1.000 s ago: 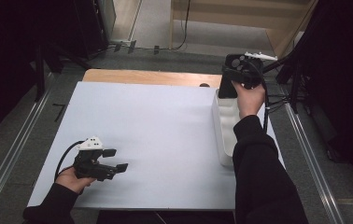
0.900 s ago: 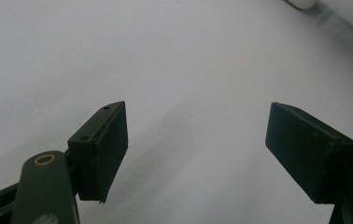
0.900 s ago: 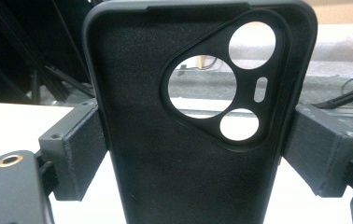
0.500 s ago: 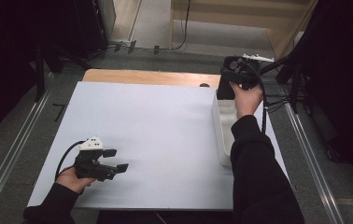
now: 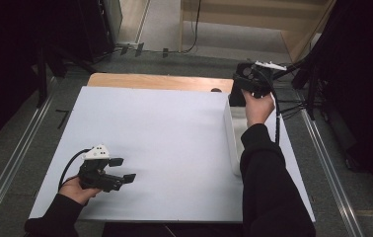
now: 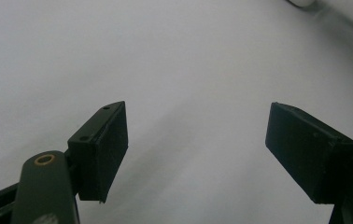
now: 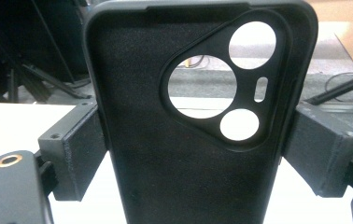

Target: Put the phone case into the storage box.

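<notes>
The black phone case with round camera cut-outs (image 7: 165,140) looked like matt, finely grained plastic or rubber. The right gripper (image 7: 198,144) had matt black plastic jaws with rough-textured pads. The white table sheet (image 5: 165,138) appeared smooth and matt, over a light wooden board (image 5: 160,81).

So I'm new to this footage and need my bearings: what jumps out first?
The black phone case, clamped upright by its side edges in the right claw, is raised at the table's far right above a white tray. The left claw stands open with nothing in it, low over the white table at its near left.
</notes>
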`<state>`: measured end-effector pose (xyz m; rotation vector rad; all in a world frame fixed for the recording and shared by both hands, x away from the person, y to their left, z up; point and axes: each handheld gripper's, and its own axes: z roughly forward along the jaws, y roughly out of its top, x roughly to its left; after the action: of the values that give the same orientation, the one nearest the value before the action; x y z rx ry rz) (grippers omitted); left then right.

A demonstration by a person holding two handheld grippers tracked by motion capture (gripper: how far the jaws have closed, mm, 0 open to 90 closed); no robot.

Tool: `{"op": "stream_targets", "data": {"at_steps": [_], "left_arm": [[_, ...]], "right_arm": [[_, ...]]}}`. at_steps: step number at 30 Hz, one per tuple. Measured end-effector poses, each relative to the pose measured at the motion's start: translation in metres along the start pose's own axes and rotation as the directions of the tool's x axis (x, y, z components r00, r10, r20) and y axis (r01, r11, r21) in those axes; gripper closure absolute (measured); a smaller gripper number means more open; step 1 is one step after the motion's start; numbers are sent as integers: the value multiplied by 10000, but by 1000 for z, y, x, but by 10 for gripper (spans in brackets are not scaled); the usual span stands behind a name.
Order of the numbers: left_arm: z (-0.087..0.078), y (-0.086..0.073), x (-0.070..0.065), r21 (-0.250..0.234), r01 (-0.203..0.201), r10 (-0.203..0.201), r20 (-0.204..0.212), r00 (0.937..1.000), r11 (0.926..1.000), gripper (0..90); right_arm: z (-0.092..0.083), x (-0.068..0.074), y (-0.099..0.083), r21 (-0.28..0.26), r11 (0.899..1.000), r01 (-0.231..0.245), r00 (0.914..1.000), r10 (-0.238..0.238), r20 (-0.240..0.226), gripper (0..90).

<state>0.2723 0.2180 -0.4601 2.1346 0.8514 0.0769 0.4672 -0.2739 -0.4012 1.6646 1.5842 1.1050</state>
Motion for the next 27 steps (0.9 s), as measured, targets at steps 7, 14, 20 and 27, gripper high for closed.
{"op": "stream_targets", "data": {"at_steps": [7, 14, 20, 27], "left_arm": [[0, 0, 1, -26, 37, -37, -9, 10000, 10000, 210], [0, 0, -1, 28, -48, 48, 4, 10000, 10000, 210], [0, 0, 0, 3, -31, 31, 1, 10000, 10000, 210], [0, 0, -1, 1, -44, 44, 23, 10000, 10000, 210]], "right_arm": [[2, -2, -11, -7, 9997, 235, 9994, -234, 237, 118], [8, -4, -22, 187, 9998, -15, 10000, 15, -22, 116], [9, -7, -26, 146, 9999, -33, 10000, 34, -41, 116], [15, -2, -34, 243, 9997, 97, 9999, -95, -90, 113]]}}
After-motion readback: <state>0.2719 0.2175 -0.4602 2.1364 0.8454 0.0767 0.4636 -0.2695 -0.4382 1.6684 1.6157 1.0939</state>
